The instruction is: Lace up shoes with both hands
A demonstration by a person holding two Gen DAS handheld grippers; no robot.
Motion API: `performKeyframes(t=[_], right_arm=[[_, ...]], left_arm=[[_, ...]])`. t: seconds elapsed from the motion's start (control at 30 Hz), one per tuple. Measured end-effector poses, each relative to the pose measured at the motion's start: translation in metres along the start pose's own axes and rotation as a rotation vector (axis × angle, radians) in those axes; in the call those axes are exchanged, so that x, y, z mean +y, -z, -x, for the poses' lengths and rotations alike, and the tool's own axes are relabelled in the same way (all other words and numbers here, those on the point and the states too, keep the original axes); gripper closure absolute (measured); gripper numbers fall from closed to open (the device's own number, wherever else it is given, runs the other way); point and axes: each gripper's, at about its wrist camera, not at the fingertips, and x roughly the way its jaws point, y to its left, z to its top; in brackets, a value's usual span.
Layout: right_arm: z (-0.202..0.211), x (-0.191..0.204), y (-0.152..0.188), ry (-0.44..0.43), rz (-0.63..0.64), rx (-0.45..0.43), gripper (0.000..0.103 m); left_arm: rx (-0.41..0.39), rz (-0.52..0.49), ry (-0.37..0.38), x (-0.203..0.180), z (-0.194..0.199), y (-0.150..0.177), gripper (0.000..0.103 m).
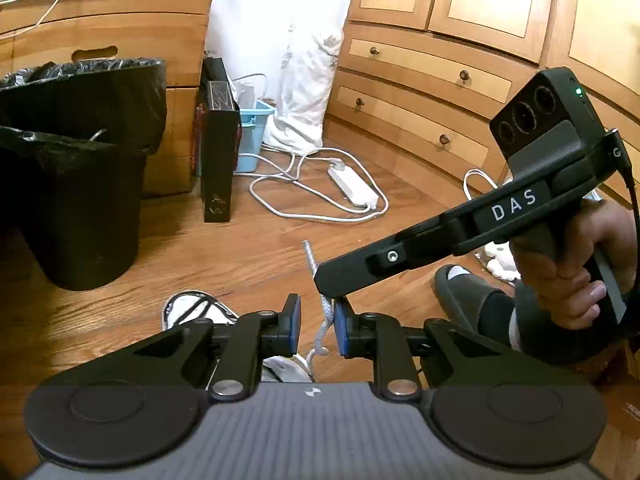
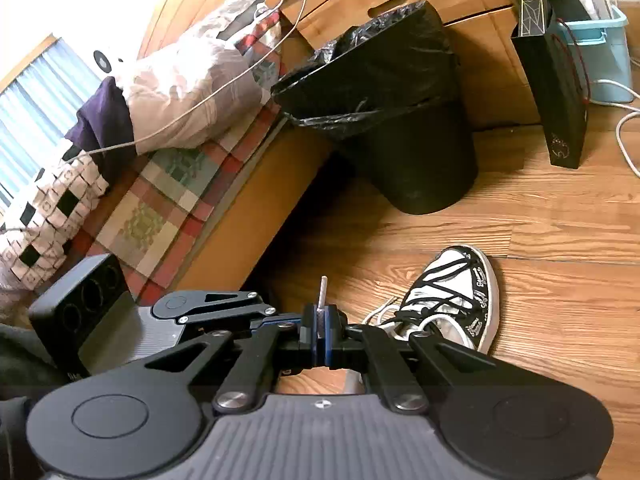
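right gripper (image 2: 320, 330) is clamped tight on the white shoelace (image 2: 321, 312), its stiff tip sticking up just past the blue pads (image 2: 329, 336). in the left wrist view the same lace (image 1: 323, 320) runs down between the fingers of the left gripper (image 1: 317, 326), which stands part open; the lace lies against the right-side pad (image 1: 340, 330) with a gap to the other, so no grip there. right gripper's black nose (image 1: 340, 280) sits just above the left gripper, lace tip (image 1: 308, 254) poking out beyond it, a hand (image 1: 576, 276) wrapped on its handle. the black and white sneaker (image 2: 448, 300) lies on the wood floor (image 2: 560, 280), just beside and below the right gripper, near side from the black trash bin (image 2: 400, 120). loose white lace (image 2: 380, 312) trails off the sneaker towards the gripper. a slippered foot (image 1: 464, 292) rests on the floor beside the sneaker.
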Motion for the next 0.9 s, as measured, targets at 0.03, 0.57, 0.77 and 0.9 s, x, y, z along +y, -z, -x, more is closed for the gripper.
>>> performKeyframes(t=[0.03,0.57,0.77,0.9], right_arm=[[0.0,0.0,0.0,-0.003,-0.001,-0.001,0.099],[0.004,-0.008,0.009,0.035,-0.054,-0.059,0.092],[0.002,-0.018,0.017,0.084,-0.066,-0.061,0.09],[-0.008,-0.023,0.024,0.113,-0.072,-0.038,0.09]], left_arm=[[-0.004,-0.006,-0.013,-0.001,0.001,0.0,0.082],[0.044,-0.1,-0.137,0.013,0.008,0.006,0.097],[0.037,0.024,-0.325,0.062,0.033,0.012,0.097],[0.096,-0.055,-0.457,0.069,0.039,0.018,0.097]])
